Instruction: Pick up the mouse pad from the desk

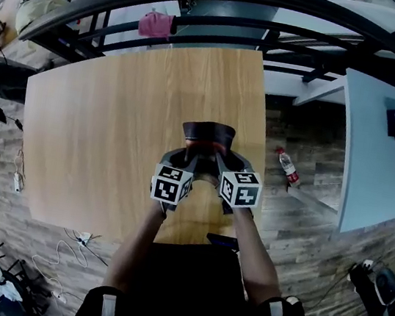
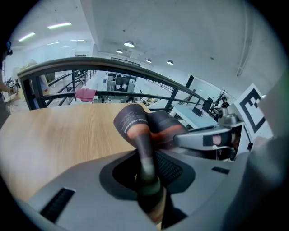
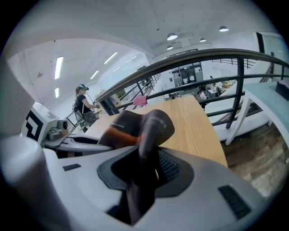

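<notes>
head view: the left gripper and right gripper are each clamped on the dark mouse pad, gripping its near edge at 7 and 5 o'clock; the pad curls upward, held above the wooden desk.

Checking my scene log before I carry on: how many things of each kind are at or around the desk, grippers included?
mouse pad: 1
grippers, left gripper and right gripper: 2
desk: 1
pink cloth on the railing: 1
bottle on the floor: 1
Total: 6
</notes>
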Demonstrator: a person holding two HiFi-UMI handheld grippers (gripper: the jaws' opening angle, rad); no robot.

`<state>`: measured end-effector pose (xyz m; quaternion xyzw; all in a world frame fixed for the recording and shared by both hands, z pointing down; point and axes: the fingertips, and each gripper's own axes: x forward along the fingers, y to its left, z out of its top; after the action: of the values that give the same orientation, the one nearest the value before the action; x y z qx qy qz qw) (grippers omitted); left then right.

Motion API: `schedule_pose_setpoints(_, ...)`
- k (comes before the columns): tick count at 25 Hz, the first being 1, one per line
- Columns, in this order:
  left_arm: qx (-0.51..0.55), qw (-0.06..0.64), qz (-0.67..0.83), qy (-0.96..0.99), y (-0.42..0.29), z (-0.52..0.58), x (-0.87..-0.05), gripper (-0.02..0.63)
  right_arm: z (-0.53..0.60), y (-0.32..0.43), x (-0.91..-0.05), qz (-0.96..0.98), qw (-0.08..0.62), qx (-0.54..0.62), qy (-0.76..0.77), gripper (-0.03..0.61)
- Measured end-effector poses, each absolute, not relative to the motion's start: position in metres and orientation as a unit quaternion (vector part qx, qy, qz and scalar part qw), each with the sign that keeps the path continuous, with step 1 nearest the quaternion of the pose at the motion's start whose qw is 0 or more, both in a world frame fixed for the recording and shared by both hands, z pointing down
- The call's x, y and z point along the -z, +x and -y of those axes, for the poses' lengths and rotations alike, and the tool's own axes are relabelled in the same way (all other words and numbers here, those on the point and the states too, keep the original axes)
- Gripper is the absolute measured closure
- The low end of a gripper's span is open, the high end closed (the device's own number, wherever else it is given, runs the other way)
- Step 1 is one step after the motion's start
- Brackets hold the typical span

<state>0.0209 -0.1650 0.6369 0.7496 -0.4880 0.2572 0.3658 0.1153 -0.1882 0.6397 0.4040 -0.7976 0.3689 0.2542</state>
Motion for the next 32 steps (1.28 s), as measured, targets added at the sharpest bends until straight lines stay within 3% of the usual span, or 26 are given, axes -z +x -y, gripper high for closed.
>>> schedule_pose_setpoints(14,-0.211,0.281,0.529,0.773,0.012,0.144,-0.564,0.494,0.171,0.105,-0.564,0.845,0.208,-0.283,0.404,0.46)
schedule_pose_setpoints(32,-0.153,0.175,0.523,0.82,-0.016,0.057,-0.472,0.494,0.072,0.078,-0.469,0.861,0.121,-0.178,0.46,0.463)
